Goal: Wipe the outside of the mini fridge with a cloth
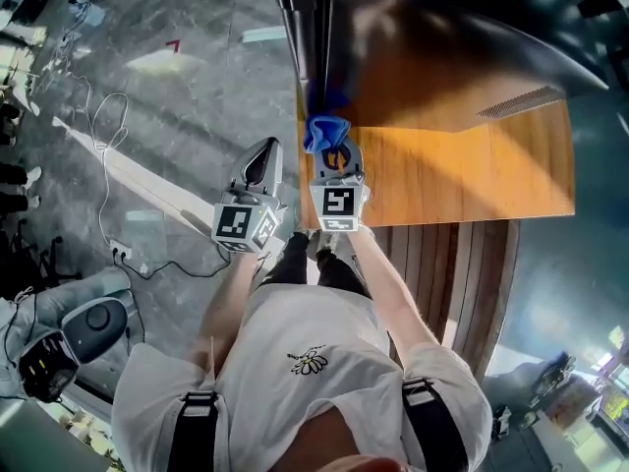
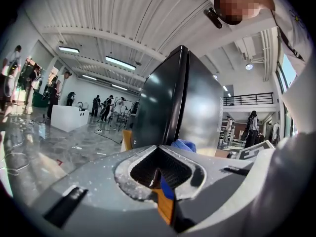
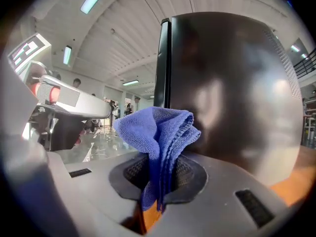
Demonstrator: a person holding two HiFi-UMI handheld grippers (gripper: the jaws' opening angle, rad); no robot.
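The fridge (image 1: 442, 67) stands on the wooden tabletop (image 1: 472, 180), its dark side wall within the person's reach. The right tongs (image 1: 336, 155) are clamped on the blue cloth (image 3: 158, 127), with a wad left proud of the tips, likely as the wiping pad. It sits near the fridge's front corner; whether it touches is unclear. The left tongs (image 1: 260, 163) are closed on nothing and held aside, probably to stay clear.

Grey two-jaw left gripper (image 2: 157, 171): black ribbed pads closed together, nothing between them. Beyond it: tall glossy black mini fridge (image 2: 182, 102), upright; crumpled blue cloth (image 2: 183, 145) low against its front; orange wooden worktop (image 2: 127, 139), corner showing left of the fridge.
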